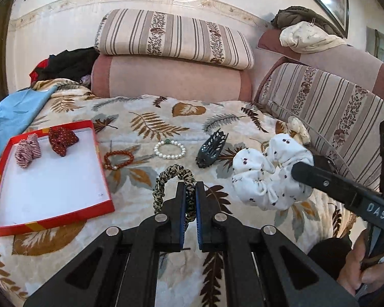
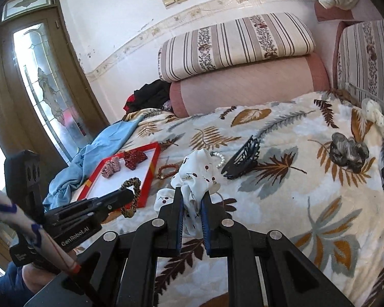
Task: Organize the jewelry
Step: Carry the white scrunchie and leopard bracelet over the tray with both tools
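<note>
The left gripper [image 1: 190, 199] has its jaws pinched on the leopard scrunchie [image 1: 166, 186], whose near end is hidden between the pads, just right of the red tray [image 1: 103, 176]. The right gripper [image 2: 192, 204] clamps the white scrunchie [image 2: 197, 176], further right, probably lifted. The pearl bracelet [image 2: 219, 160] shows only partly behind it; open blanket [image 2: 281, 217] lies beyond.

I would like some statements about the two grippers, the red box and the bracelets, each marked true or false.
1. The left gripper is shut on the leopard scrunchie. True.
2. The right gripper is empty. False: it grips the white scrunchie.
3. The red box holds two scrunchies. True.
4. The pearl bracelet lies in the box. False: it lies on the blanket.
</note>
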The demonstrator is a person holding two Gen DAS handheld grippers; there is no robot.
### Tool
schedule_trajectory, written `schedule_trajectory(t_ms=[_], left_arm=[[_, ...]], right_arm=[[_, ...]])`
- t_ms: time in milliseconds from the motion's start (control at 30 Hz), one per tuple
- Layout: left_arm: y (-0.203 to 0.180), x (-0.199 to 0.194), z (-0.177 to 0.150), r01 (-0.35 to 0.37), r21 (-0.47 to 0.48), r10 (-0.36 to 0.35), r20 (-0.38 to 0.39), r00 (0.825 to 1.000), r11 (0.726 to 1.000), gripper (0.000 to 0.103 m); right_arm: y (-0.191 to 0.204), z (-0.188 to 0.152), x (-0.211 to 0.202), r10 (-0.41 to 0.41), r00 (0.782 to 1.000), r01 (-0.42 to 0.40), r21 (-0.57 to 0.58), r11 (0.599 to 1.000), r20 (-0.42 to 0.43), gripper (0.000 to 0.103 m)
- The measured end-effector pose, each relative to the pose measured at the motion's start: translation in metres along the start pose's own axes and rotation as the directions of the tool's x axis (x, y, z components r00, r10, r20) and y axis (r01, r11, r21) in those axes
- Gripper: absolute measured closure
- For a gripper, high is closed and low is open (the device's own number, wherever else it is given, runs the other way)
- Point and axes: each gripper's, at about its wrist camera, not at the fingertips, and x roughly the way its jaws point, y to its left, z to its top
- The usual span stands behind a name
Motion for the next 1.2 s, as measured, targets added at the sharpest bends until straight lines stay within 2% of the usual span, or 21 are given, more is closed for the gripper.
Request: schedule_trajectory(t_ms=[500, 1200], left_arm=[[0.006, -0.011, -0.002, -0.064, 0.012, 0.064, 0.005, 0.998, 0.998, 0.096], [0.017, -0.014, -0.006, -0.099, -0.005, 0.099, -0.003, 0.995, 0.995, 0.096]], right_arm=[[0.024, 0.001, 0.0, 0.001, 1.0, -0.002, -0.051, 0.999, -0.022, 0.089], [0.039, -0.003, 0.007, -0.011, 0.999, 0.007, -0.084, 0.996, -0.053, 0.088]])
